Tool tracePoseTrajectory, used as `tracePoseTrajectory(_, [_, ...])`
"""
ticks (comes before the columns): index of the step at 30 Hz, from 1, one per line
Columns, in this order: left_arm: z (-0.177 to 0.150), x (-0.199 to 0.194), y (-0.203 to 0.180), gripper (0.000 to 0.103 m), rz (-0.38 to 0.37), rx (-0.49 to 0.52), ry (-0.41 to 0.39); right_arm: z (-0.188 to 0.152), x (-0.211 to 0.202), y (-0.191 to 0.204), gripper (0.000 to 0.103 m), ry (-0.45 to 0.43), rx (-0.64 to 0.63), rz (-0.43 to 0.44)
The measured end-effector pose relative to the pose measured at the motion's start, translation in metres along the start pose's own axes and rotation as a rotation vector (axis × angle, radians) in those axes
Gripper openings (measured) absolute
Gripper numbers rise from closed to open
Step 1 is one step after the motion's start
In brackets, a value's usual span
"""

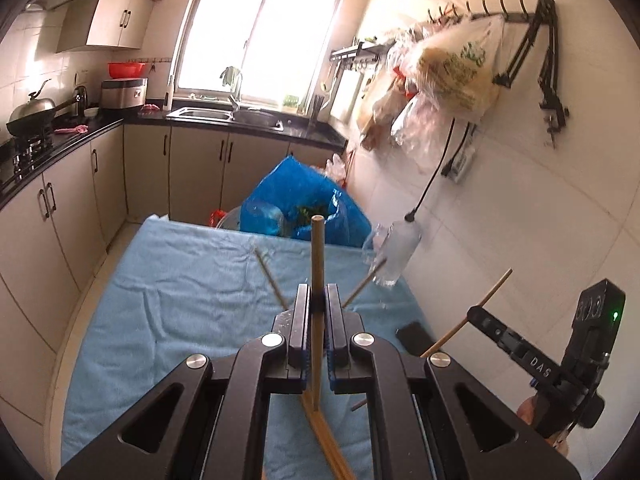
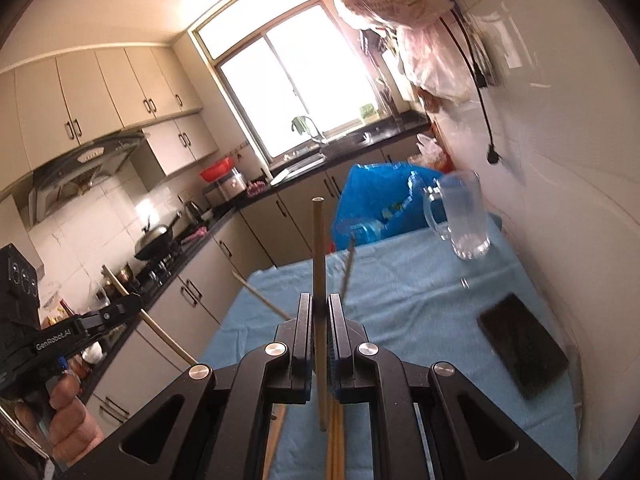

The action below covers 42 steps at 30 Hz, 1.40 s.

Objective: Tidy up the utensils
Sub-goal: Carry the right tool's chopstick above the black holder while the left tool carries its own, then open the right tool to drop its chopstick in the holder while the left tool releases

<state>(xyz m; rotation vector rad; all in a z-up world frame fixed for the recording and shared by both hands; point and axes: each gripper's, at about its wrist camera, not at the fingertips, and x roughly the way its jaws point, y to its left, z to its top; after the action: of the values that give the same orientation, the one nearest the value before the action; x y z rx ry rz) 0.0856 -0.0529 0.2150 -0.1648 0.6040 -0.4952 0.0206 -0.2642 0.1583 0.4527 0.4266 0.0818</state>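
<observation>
Jaws pinch slim round wooden chopstick each.

My left gripper and my right gripper are both raised, jaws clamped, each pinching one upright chopstick.

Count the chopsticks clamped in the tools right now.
2. One wooden chopstick is clamped in the left tool; a second chopstick is clamped in the right tool. Loose chopsticks also lie on the blue cloth, some partly hidden under the tools.
</observation>
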Motion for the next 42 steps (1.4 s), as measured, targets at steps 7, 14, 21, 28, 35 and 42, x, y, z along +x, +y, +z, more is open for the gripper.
tracePoseTrajectory(7, [0.033, 0.02, 0.002, 0.006, 0.007, -0.051, -0.052, 0.035, 0.015, 0.015, 0.008, -0.079, 0.0, 0.008])
tracePoseTrajectory(14, [0.037, 0.053, 0.014, 0.006, 0.031, -0.095, -0.043, 0.048, 0.047, 0.019, 0.008, -0.103, -0.014, -0.034])
tracePoseTrajectory(21, [0.021, 0.087, 0.032, 0.006, 0.061, -0.126, 0.017, 0.035, 0.092, 0.003, 0.008, -0.029, 0.008, -0.051])
tracePoseTrajectory(28, [0.011, 0.11, 0.042, 0.006, 0.057, -0.128, 0.072, 0.022, 0.117, -0.008, 0.008, 0.039, 0.018, -0.064])
tracePoseTrajectory(35, [0.009, 0.121, 0.047, 0.02, 0.067, -0.142, 0.107, 0.015, 0.13, -0.017, 0.01, 0.103, 0.065, -0.041])
tracePoseTrajectory(42, [0.007, 0.095, 0.054, 0.033, 0.064, -0.149, 0.068, 0.017, 0.107, -0.023, 0.019, 0.079, 0.079, -0.037])
